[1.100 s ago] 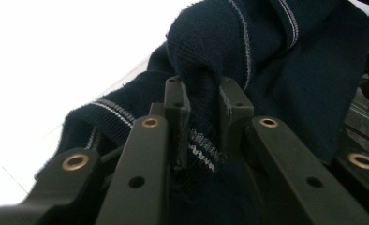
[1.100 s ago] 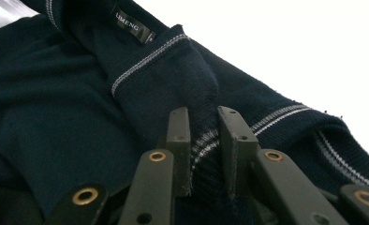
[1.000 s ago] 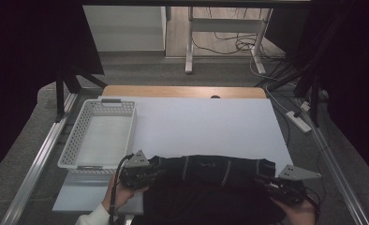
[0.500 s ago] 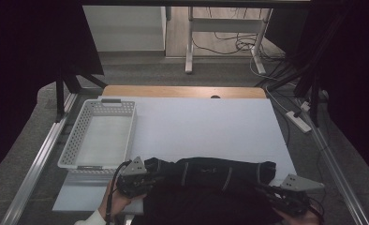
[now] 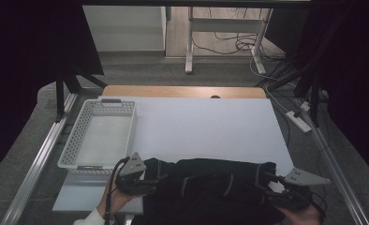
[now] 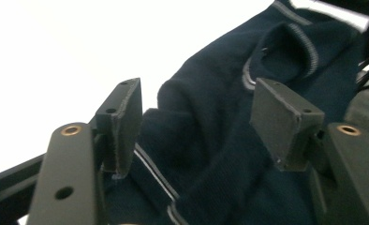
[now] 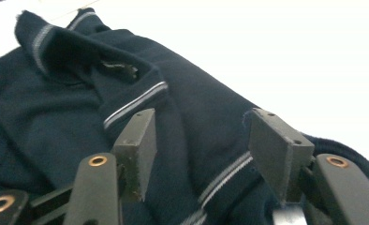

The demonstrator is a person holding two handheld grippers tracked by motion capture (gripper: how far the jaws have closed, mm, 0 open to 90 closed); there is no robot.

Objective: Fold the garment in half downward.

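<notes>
A dark navy garment (image 5: pixel 210 187) is seen bunched at the bottom centre of the high view. The left gripper (image 6: pixel 196 122) and right gripper (image 7: pixel 201 140) have just been opening; cloth lies between unpressed pads

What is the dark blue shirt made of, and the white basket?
The navy shirt looks like soft knit fabric, maybe cotton: matte, fuzzy, folding loosely, with pale woven stripes. The white basket looks like hard moulded plastic: smooth walls with rows of small holes.
</notes>
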